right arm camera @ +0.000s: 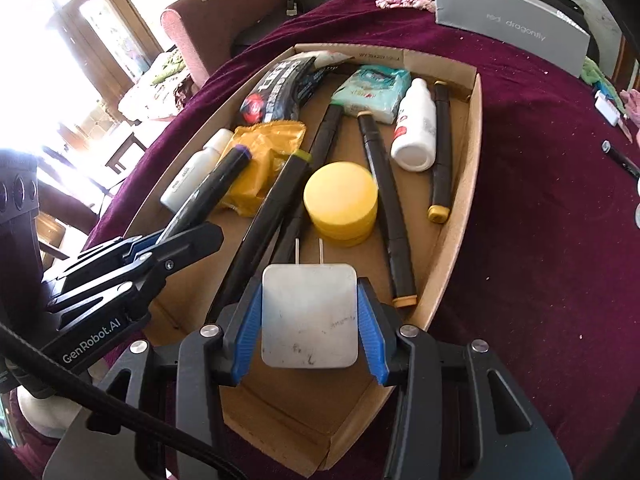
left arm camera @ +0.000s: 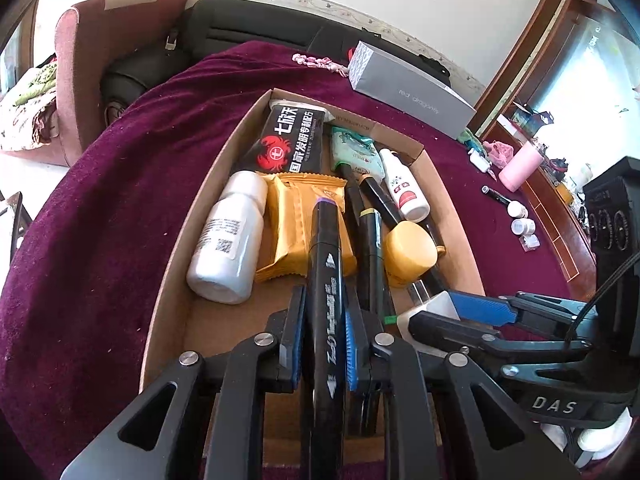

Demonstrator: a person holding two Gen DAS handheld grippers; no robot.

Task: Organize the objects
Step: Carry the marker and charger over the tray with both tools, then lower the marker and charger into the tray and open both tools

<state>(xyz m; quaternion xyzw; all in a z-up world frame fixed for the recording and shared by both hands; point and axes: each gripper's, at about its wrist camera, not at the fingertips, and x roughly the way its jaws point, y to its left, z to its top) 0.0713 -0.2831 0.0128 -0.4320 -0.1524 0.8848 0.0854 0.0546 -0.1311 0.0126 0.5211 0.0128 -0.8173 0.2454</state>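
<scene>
A shallow cardboard tray lies on a maroon cloth. It holds a white bottle, an orange snack pack, a black packet, a tissue pack, a small white bottle, a yellow round jar and several black markers. My left gripper is shut on a black marker with a purple tip over the tray's near end. My right gripper is shut on a white plug adapter, prongs forward, above the tray; it also shows in the left wrist view.
A grey box lies on the cloth behind the tray. To the right are a pink cup, small white jars and a black pen. A maroon armchair and a black bag stand beyond the table.
</scene>
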